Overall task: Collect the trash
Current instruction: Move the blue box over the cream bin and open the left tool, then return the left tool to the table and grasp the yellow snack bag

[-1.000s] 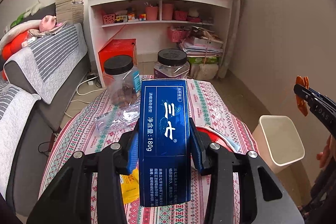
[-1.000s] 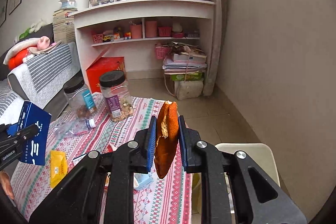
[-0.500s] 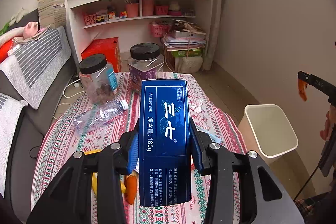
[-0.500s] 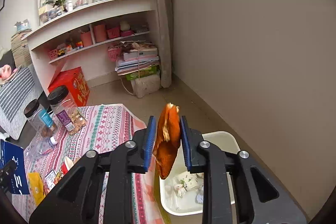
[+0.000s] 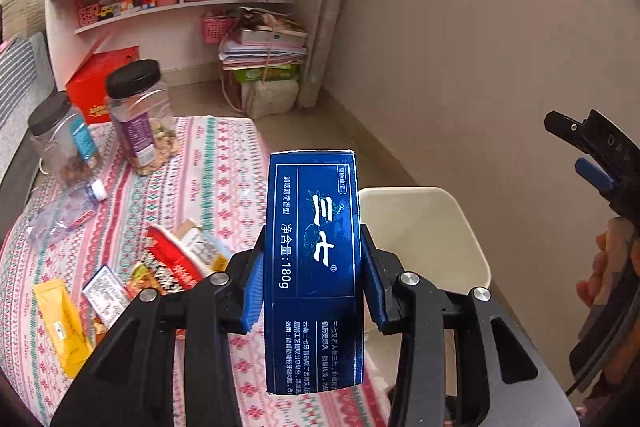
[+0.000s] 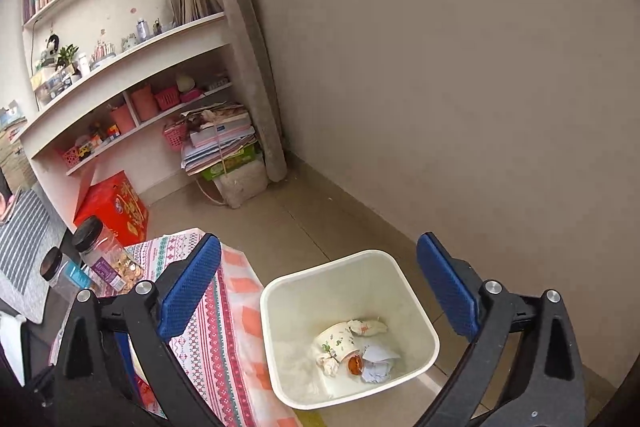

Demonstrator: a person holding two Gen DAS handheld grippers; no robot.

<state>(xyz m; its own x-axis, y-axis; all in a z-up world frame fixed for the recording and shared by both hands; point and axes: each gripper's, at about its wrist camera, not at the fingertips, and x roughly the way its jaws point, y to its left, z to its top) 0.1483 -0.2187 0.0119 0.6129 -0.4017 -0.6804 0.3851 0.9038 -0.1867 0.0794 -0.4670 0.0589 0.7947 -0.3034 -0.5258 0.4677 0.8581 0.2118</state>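
My left gripper (image 5: 313, 281) is shut on a tall dark blue box (image 5: 315, 267) with white Chinese print, held upright over the table's right edge, with the white trash bin (image 5: 440, 227) just beyond it. My right gripper (image 6: 320, 287) is open and empty, directly above the bin (image 6: 280, 347). The orange peel (image 6: 353, 363) lies in the bin among crumpled paper and a paper cup. The right gripper also shows at the right edge of the left wrist view (image 5: 592, 163).
The table with a patterned cloth (image 5: 208, 163) carries a red snack packet (image 5: 172, 267), a yellow sachet (image 5: 60, 323), a crushed plastic bottle (image 5: 64, 211) and two black-lidded jars (image 5: 140, 115). A beige wall stands close behind the bin. Shelves and stacked papers (image 6: 220, 143) stand beyond.
My right gripper swung over the bin, opened and dropped the orange peel into it. My left gripper carried the blue box rightward toward the bin.
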